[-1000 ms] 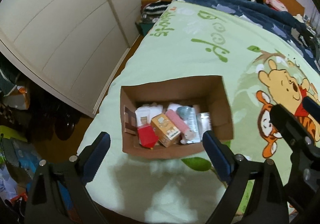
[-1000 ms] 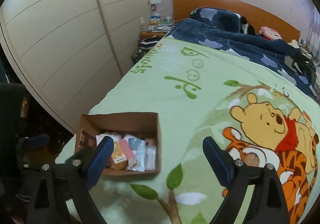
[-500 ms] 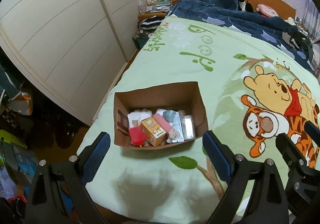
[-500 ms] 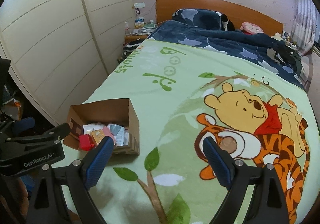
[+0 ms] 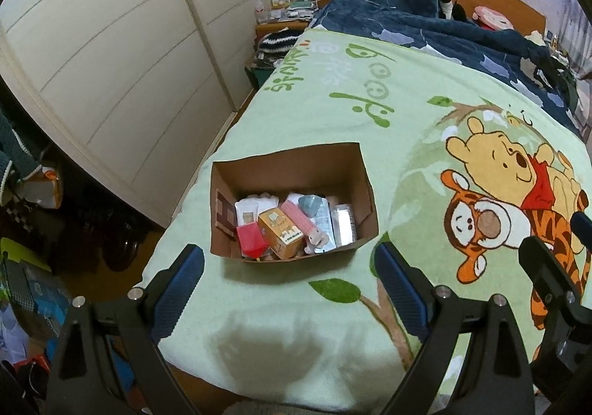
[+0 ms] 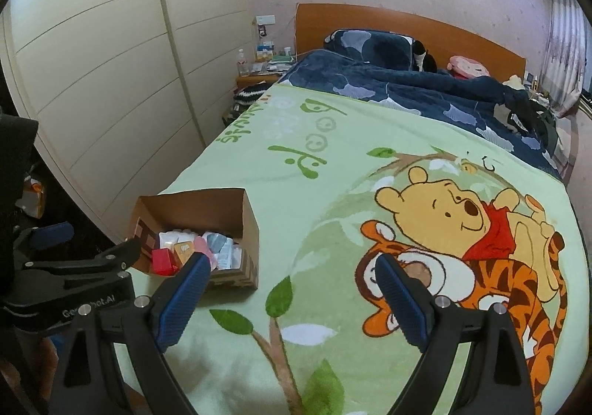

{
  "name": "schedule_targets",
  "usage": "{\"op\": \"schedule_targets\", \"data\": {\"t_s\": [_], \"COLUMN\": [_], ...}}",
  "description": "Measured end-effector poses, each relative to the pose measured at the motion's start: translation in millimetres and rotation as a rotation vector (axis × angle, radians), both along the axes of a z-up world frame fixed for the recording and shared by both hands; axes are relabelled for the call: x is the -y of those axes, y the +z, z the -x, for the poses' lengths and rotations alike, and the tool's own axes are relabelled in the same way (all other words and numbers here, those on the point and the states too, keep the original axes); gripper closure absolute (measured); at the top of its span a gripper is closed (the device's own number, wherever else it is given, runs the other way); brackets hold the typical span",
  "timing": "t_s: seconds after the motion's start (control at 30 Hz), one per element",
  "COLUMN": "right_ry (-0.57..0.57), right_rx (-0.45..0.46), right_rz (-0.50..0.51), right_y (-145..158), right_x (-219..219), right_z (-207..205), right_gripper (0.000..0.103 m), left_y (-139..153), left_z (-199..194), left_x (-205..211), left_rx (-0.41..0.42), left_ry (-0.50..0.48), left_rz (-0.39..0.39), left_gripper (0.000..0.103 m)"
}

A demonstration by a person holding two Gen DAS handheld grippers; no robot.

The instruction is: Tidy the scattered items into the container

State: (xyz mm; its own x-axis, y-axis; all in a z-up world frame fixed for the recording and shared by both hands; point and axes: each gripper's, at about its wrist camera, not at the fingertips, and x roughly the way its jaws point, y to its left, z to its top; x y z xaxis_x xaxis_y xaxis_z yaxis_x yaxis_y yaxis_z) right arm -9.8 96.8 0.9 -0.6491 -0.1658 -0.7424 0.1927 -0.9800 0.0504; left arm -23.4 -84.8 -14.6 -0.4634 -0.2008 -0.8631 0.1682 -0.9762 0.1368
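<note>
A brown cardboard box (image 5: pixel 296 165) sits near the foot corner of the bed on a green Winnie-the-Pooh blanket (image 5: pixel 333 111). It holds several small items, among them a red box (image 5: pixel 251 240), an orange carton (image 5: pixel 281 233) and a pink tube (image 5: pixel 301 220). My left gripper (image 5: pixel 288 280) is open and empty, raised above the blanket just in front of the box. My right gripper (image 6: pixel 292 291) is open and empty, to the right of the box (image 6: pixel 207 206), over the blanket (image 6: pixel 370 141). No loose items show on the blanket.
White wardrobe doors (image 5: pixel 111 56) line the left side, with clutter on the dark floor (image 5: pixel 37 230) below. A dark blue duvet (image 6: pixel 407 85) and a wooden headboard (image 6: pixel 388 22) lie at the far end. A cluttered nightstand (image 6: pixel 259 63) stands beside the headboard.
Both grippers have pulled back and up from the box, so it looks smaller and farther away. Both stay open and empty. The box and its contents have not moved.
</note>
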Motion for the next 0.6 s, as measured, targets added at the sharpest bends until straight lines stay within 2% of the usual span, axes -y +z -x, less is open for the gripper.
{"op": "schedule_targets", "data": {"t_s": [0.3,0.4,0.47,0.6], "right_ry": [-0.002,0.004,0.009,0.011], "right_rx": [-0.001,-0.01,-0.019,-0.033], "right_rz": [-0.027,-0.03,-0.024,-0.021], "right_y": [2.8,4.8,6.8,9.5], "right_x": [-2.0,-1.7,-1.7,-1.6], "right_z": [-4.9,-7.2,-9.1,-11.3], "right_gripper": [0.01,0.01,0.01,0.01], "left_y": [-1.4,-3.0,-2.5,1.1], "left_z": [-3.4,-3.8,-4.6,-7.0], "left_x": [-0.7,-0.3,-2.2,-6.0], "left_rx": [0.015,0.021,0.018,-0.001], "left_ry": [0.032,0.023,0.014,-0.02], "left_rz": [0.022,0.002,0.01,-0.006], "left_gripper": [0.008,0.007,0.001,0.0]}}
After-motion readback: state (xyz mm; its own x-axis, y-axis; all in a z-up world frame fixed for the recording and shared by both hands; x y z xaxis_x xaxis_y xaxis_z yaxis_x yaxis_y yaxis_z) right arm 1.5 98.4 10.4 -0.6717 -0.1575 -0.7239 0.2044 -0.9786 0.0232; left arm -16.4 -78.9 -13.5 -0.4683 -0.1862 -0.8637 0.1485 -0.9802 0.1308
